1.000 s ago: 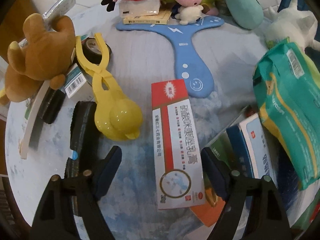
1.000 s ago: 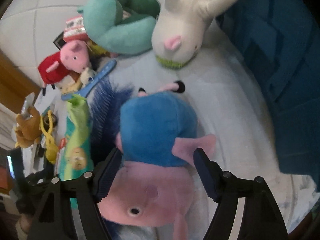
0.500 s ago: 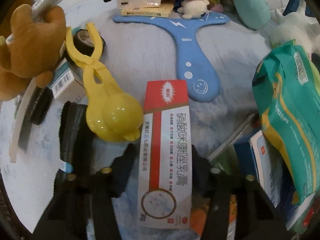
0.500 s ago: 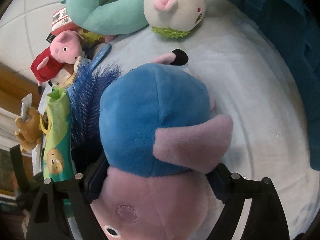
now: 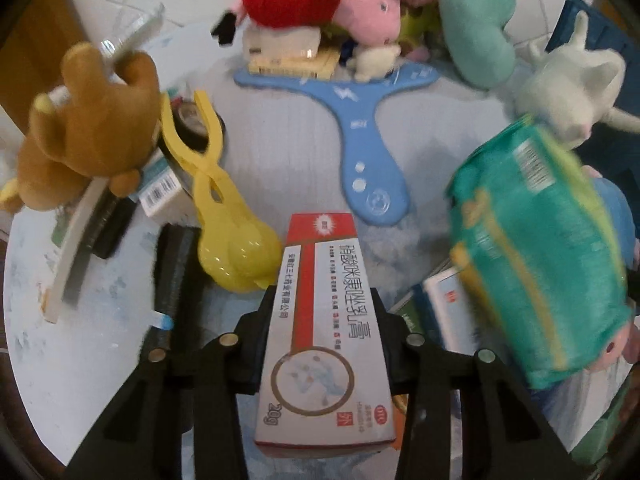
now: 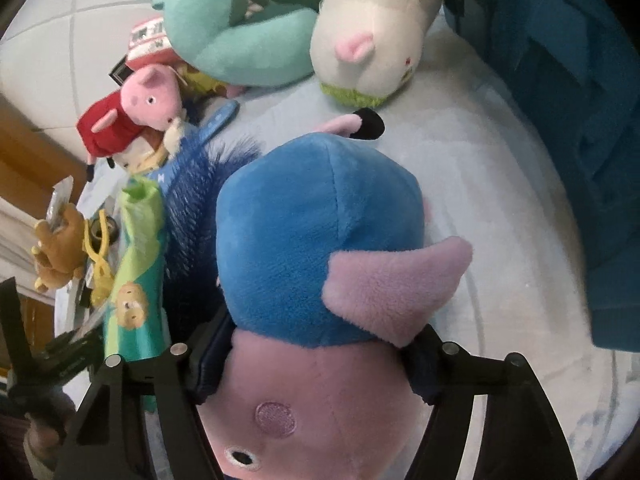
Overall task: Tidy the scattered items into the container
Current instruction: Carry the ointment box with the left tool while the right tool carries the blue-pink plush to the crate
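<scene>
Ointment box: the red-and-white ointment box (image 5: 324,336) is lying lengthwise between the jaws of the left gripper (image 5: 324,340), its long axis running straight away from the camera, red end farthest out.
Left jaws: closing, both pads pressing on the box's long sides.
Left gripper pose: pointing steeply down at the pale surface (image 5: 280,132).
Pig plush: the blue-shirted pig plush (image 6: 320,264) is sitting in the right gripper (image 6: 316,364), head toward the camera, feet pointing away.
Right jaws: closing, squeezing the plush at its neck.
Left view only: yellow duck tongs (image 5: 224,224), blue boomerang (image 5: 360,140) and brown bear (image 5: 88,132) are lying around the box.
Right view only: the blue container (image 6: 580,120) is standing at the right edge, beyond the white plush (image 6: 372,40).
</scene>
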Motion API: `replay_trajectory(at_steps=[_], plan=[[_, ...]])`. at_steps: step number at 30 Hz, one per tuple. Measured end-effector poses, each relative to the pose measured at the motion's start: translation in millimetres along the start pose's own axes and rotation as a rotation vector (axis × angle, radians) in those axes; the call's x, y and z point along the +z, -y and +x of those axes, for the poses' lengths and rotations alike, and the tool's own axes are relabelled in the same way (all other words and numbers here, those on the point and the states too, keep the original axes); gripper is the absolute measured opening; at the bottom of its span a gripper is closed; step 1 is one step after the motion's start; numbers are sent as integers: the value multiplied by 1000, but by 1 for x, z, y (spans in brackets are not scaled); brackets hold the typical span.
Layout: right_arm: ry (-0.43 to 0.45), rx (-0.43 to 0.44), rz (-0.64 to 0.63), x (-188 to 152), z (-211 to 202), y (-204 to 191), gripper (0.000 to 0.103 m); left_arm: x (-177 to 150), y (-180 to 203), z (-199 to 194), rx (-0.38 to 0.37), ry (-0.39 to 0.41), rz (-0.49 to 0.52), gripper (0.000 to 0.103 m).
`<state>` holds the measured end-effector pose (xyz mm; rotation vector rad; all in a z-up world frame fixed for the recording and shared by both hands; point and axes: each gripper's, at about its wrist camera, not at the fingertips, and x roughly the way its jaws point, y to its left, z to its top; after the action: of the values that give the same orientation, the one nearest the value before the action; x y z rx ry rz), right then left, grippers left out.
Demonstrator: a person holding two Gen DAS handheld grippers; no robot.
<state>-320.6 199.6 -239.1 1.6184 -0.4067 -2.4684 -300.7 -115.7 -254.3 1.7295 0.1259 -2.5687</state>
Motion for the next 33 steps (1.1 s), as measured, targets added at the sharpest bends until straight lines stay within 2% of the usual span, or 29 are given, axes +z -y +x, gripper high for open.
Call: replay_trajectory(at_steps=[10, 23, 28, 33], plan=[[155, -20, -99, 2, -70, -32, 72, 4, 5, -69, -29, 155, -2, 41], [349, 24, -246, 8, -166, -97, 72, 15, 18, -173, -36, 351, 46, 41], [430, 6, -281, 15, -205, -105, 72, 26, 39, -203, -61, 421, 84, 40], [513, -20, -293, 23, -248, -99, 72, 45, 77, -230, -93, 480, 151, 40]])
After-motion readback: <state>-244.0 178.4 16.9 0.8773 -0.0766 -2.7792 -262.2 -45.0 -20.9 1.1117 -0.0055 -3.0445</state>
